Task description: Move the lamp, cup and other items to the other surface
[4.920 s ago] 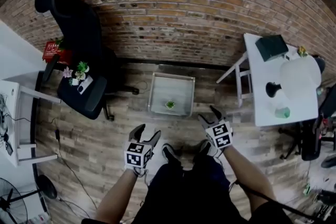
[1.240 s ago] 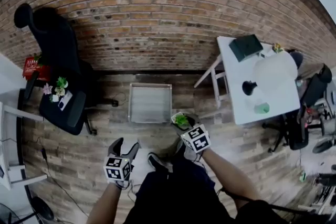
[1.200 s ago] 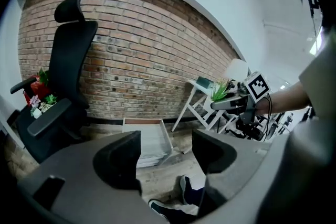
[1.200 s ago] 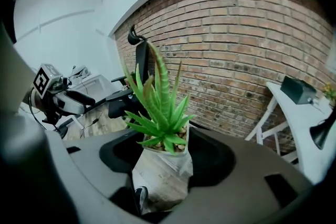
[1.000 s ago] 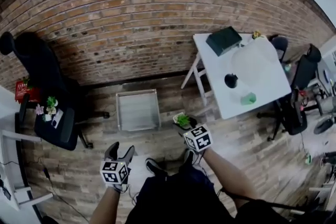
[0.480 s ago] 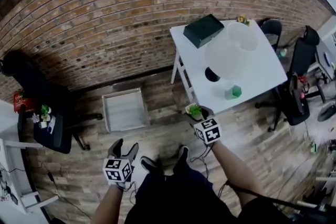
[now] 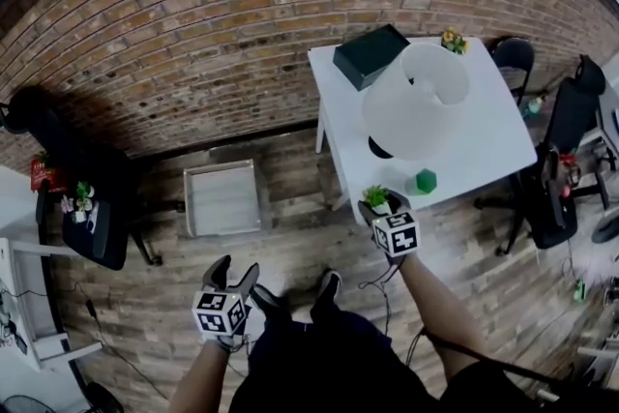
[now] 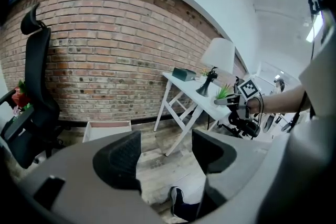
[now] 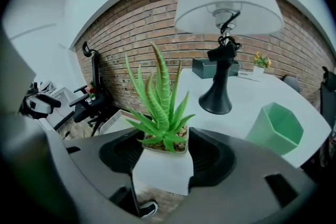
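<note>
Two jaws of my right gripper [image 7: 382, 205] clamp the white pot of the small succulent [image 9: 160, 165] by the white table's [image 7: 484, 140] near edge, close to the green cup [image 7: 425, 180] and the lamp [image 7: 416, 106]. My left gripper [image 7: 235, 268] hangs over the wooden floor [image 7: 290, 242], jaws wide apart, empty.

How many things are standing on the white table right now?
4: lamp in the middle, green cup near the front edge, dark box and small flowering plant at the far corners. Its shade may hide more.
</note>
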